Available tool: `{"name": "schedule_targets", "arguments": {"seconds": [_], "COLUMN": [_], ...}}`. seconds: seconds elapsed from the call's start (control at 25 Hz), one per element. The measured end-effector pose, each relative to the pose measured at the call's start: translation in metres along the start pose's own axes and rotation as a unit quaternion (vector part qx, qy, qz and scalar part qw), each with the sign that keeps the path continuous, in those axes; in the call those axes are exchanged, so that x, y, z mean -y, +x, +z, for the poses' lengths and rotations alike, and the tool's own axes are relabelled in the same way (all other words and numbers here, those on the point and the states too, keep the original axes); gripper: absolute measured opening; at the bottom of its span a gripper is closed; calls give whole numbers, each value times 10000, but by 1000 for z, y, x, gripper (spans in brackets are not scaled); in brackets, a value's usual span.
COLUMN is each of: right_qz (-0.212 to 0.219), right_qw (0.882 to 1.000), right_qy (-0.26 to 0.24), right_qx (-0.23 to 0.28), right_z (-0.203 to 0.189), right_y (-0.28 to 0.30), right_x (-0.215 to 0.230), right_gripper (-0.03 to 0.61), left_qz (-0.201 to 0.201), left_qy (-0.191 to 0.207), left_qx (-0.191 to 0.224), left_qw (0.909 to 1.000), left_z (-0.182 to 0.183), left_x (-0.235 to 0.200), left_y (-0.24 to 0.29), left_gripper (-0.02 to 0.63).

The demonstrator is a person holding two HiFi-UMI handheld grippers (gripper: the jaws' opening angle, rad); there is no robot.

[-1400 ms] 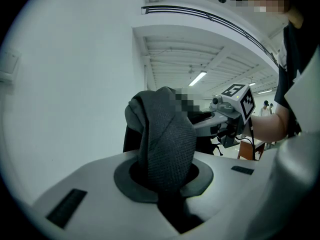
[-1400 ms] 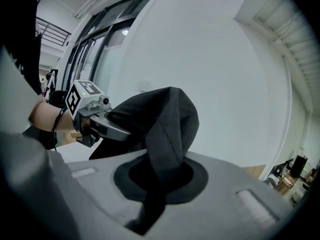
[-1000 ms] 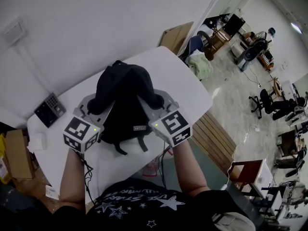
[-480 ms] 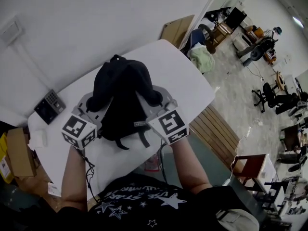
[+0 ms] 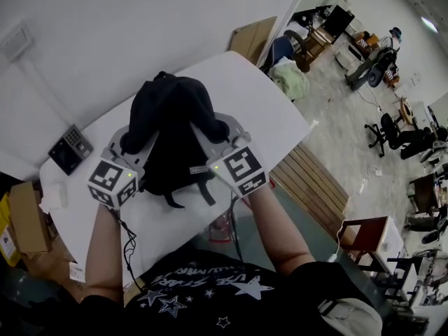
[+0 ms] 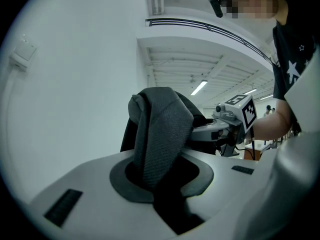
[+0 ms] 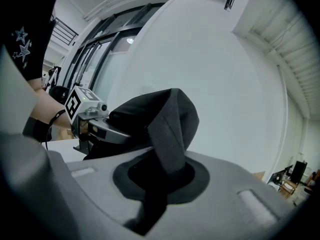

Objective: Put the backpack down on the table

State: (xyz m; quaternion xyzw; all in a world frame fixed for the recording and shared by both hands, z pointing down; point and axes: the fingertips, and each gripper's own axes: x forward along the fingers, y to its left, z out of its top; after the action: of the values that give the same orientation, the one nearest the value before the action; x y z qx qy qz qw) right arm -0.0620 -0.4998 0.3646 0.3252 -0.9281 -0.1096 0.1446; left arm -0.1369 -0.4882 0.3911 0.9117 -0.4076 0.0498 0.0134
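My left claw (image 6: 160,171) is clamped on the left strap (image 6: 162,134), a grey woven band pinched between its pads. My right claw (image 7: 160,181) has the right strap (image 7: 172,129) in its jaws. Those jaws are just beginning to ease apart, though the pads are pressing on the webbing.

Between the claws, the backpack (image 5: 171,128) stands over the near middle of the table (image 5: 259,110), top bulging away from me and loose webbing trailing toward my edge. From above, its base looks settled on the tabletop, though I cannot see the contact itself.

Against a second ago, both claws and the backpack sit in much the same spot, so the lowering seems finished. The one change is that loosening on the right. I judge the backpack is down and the release is starting, with the left claw yet to let go.

Further off, a keypad (image 5: 70,149) lies near the table's far left corner, well clear.
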Motion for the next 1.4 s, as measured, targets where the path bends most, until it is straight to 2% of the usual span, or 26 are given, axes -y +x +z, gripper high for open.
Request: {"name": "schedule_targets", "arguments": {"seconds": [0.12,0.24,0.36,0.6,0.72,0.84,0.92,1.0,1.12,1.2,1.4], "right_qz": [34,-21,-237,-719,-773,-763,-725,-673,-579,-469,-185], "right_qw": [10000,10000,9997,9968,9954,9947,9947,9947,9954,9963,9986], "right_qy": [-53,-35,64,328,551,665,705,749,747,717,490], "right_qx": [-28,-42,-43,-104,-139,-186,-201,-184,-150,-83,28], "right_z": [0,-1,-2,-13,-23,-30,-32,-33,-34,-32,-22], "right_y": [-5,-12,-20,-59,-80,-98,-110,-121,-134,-143,-173], "right_x": [-4,-5,-1,9,6,-3,-11,-20,-35,-47,-74], "right_gripper": [58,135,219,317,337,350,351,351,351,351,350], "left_qz": [192,403,478,667,775,1045,1203,1320,1434,1411,1043], "left_qy": [94,217,228,47,-34,-4,-119,-274,-375,-372,-537], "left_qx": [-28,-76,-199,-230,-210,-196,-198,-211,-271,-315,-302], "left_qw": [9998,9989,9984,9975,9968,9943,9925,9906,9886,9888,9926], "left_z": [3,4,1,2,2,1,-1,-4,-12,-15,-15], "left_x": [-1,2,2,14,20,20,22,28,44,60,119], "left_y": [-4,-9,-17,-33,-44,-58,-67,-76,-90,-99,-112], "left_gripper": [82,141,221,311,311,311,313,353,353,353,351]}}
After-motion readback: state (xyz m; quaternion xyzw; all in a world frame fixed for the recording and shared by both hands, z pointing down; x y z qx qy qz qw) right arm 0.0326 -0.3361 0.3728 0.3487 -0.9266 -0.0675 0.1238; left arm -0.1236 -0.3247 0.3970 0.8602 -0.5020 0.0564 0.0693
